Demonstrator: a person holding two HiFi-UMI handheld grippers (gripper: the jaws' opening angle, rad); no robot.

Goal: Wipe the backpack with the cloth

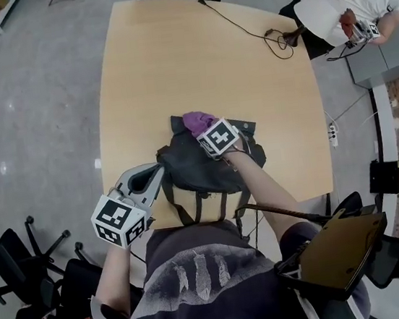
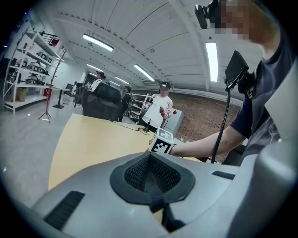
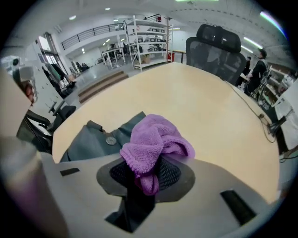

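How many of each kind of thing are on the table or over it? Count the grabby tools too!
Backpack: 1
Cloth: 1
Cable: 1
Grippers: 2, the left gripper and the right gripper
Total: 5

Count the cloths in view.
1. The purple cloth is pinched in the right gripper, above the backpack on the table. Another could lie hidden under the backpack.
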